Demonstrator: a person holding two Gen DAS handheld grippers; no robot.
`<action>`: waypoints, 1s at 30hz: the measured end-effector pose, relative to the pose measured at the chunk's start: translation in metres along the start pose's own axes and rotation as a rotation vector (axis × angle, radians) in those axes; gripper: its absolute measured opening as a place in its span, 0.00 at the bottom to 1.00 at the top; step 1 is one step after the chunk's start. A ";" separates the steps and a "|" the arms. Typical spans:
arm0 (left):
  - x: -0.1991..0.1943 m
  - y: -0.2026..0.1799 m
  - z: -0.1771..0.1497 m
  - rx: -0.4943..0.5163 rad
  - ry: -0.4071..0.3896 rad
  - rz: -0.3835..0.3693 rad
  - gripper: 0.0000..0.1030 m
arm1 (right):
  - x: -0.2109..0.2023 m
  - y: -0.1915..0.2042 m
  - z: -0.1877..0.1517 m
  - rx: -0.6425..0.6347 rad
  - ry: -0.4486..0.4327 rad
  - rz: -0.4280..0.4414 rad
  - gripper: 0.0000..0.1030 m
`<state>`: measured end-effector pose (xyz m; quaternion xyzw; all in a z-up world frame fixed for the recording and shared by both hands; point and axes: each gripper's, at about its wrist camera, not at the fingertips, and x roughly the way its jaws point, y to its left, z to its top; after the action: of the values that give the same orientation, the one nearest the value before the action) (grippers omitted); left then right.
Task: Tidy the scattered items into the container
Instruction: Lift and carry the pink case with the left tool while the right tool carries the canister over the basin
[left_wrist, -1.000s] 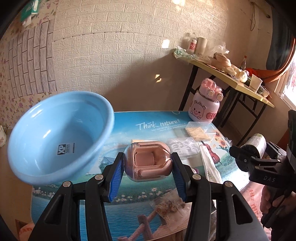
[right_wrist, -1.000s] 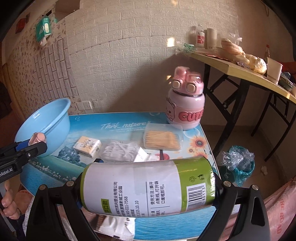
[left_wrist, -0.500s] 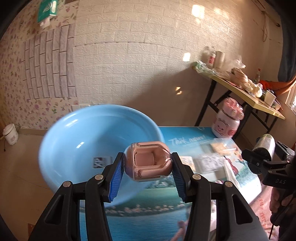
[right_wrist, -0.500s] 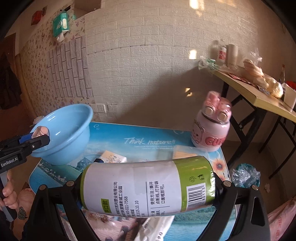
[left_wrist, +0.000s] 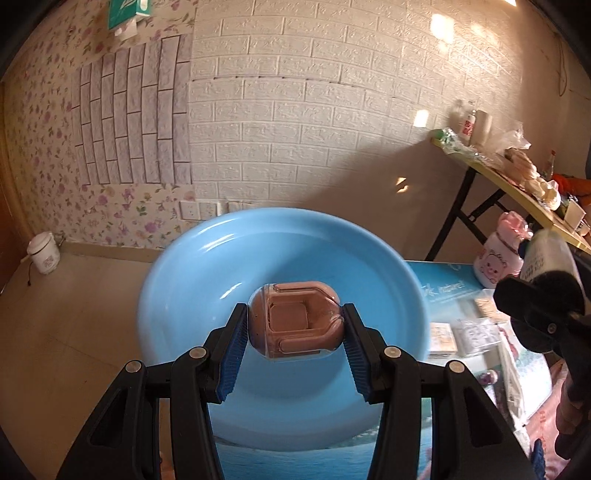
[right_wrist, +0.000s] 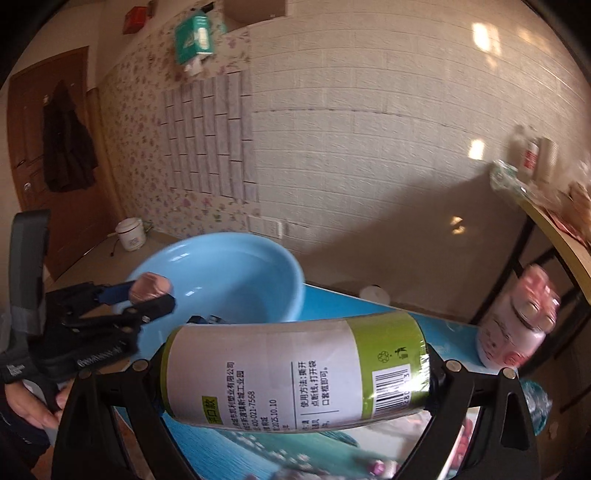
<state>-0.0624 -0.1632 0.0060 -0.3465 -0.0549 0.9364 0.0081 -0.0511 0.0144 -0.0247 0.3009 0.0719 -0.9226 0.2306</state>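
Blue plastic, round and shallow, the basin (left_wrist: 207, 280) is my landmark: it sits at the near left end of the printed blue table mat (right_wrist: 332, 306), and as far as I can see it holds nothing yet.

My left gripper (left_wrist: 295, 332) is clamped on a small pink case in a clear rounded shell (left_wrist: 295, 323), blue pads pressing both of its sides, and it hangs right over the basin's middle, above the bowl and not yet in it. My right gripper (right_wrist: 295, 363) is clamped endwise on a fat roll with a white and green printed label (right_wrist: 295, 369), held crosswise just to the right of the basin and nearer to me than its rim.

So I judge the tidying barely begun: two things lifted, none dropped in. Left for these two is letting go over the bowl, case first since it is already in place.

Beyond the basin's right side, more waits on the mat: a small cream packet (left_wrist: 441, 338), a clear wrapped bundle (left_wrist: 476, 334), and further right a pink and white bear-faced bottle (left_wrist: 498, 258). Other bits lie there too blurred to name.
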 end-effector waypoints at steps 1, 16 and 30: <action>0.002 0.002 -0.001 0.002 0.003 0.005 0.46 | 0.004 0.007 0.003 -0.012 0.001 0.008 0.94; 0.027 0.028 -0.004 -0.003 0.039 0.024 0.46 | 0.070 0.038 0.013 -0.031 0.100 0.035 0.94; 0.038 0.029 -0.004 0.013 0.057 0.024 0.46 | 0.086 0.039 0.004 -0.049 0.136 0.035 0.94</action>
<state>-0.0877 -0.1897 -0.0248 -0.3735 -0.0443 0.9266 0.0005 -0.0960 -0.0542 -0.0716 0.3584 0.1048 -0.8937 0.2486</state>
